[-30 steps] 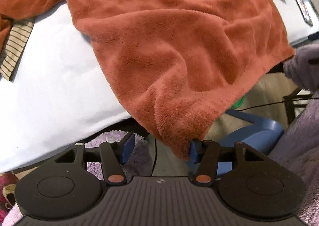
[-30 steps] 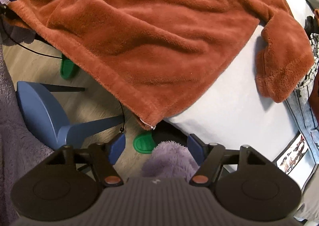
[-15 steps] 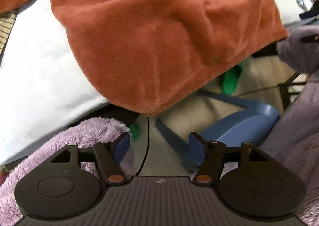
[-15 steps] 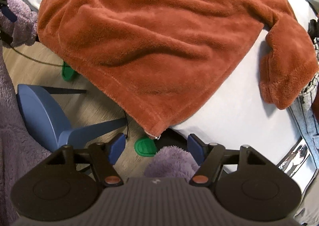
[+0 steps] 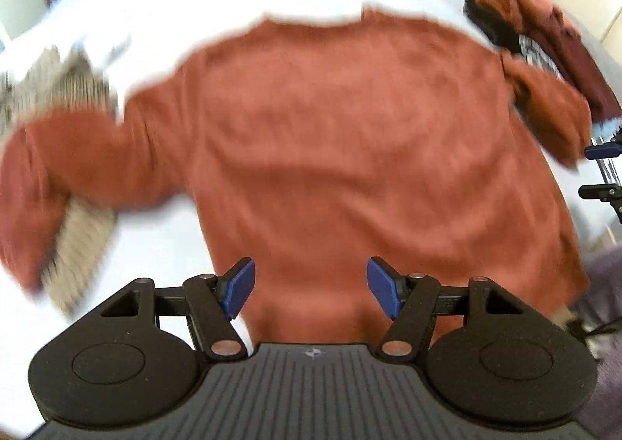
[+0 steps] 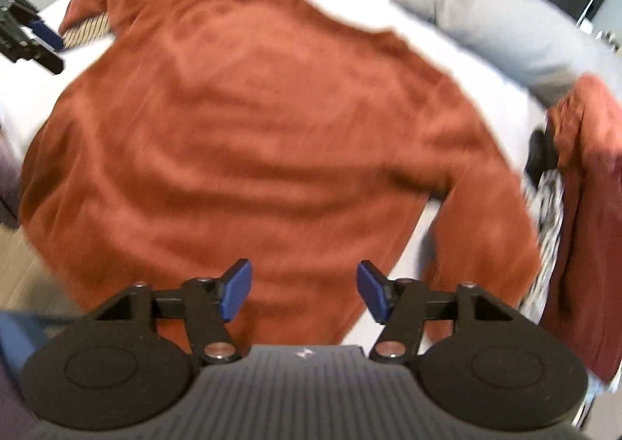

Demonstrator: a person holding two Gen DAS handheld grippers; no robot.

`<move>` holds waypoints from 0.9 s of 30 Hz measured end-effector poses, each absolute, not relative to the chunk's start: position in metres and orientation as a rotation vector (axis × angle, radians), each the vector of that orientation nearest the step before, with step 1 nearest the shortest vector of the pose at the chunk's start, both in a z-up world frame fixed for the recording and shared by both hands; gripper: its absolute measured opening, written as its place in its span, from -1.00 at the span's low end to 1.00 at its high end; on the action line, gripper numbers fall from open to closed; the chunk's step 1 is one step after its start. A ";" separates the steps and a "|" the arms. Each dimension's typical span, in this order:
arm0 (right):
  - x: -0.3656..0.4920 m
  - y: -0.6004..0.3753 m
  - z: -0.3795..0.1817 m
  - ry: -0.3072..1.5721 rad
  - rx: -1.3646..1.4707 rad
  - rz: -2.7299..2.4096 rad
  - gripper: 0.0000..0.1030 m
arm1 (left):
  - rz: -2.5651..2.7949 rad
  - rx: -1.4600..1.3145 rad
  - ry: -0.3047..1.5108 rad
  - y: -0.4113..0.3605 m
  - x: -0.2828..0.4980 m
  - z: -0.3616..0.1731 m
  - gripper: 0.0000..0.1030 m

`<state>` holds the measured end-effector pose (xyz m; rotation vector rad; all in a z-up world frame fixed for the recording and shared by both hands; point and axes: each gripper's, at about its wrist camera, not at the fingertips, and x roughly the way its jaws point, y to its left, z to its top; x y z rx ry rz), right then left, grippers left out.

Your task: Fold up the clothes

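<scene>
Both views are motion-blurred; fine detail is lost.

Sweater (image 5: pixel 350 152): rust-orange, fleecy, spread flat on a white bed (image 5: pixel 163 245), body broad and mostly smooth. Its lower edge runs to the near side of the bed, just past the fingertips in both views. One sleeve (image 5: pixel 77 168) stretches out to the left in the left wrist view, its end lying over a beige striped garment (image 5: pixel 81 234). The other sleeve (image 6: pixel 478 222) bends down along the right side of the body in the right wrist view, with a strip of white sheet showing between sleeve and body.

Left gripper (image 5: pixel 311 286): jaws spread wide, blue pads well apart, nothing between them. It hangs over the sweater's lower part; contact with the cloth cannot be told.

Right gripper (image 6: pixel 303 290): likewise released, pads wide apart and empty, above the sweater's lower part near the bent sleeve.

Other things: a grey pillow (image 6: pixel 505 28) at the far side of the bed; a pile of dark red and patterned clothes (image 6: pixel 583 214) at the bed's right edge, just beside the bent sleeve. Wood floor (image 6: pixel 23 273) shows at lower left in the right wrist view.
</scene>
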<state>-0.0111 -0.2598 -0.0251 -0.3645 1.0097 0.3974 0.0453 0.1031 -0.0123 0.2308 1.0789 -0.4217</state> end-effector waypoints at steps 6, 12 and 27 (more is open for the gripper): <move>0.052 -0.264 -0.027 0.904 -0.360 0.391 0.15 | -0.439 0.273 0.950 0.080 0.109 -0.015 0.22; 0.121 -0.255 -0.042 0.823 -0.382 0.446 0.17 | -0.474 0.349 0.858 0.046 0.170 -0.035 0.22; 0.293 -0.187 -0.083 0.669 -0.543 0.737 0.15 | -0.768 0.686 0.708 -0.033 0.284 -0.093 0.22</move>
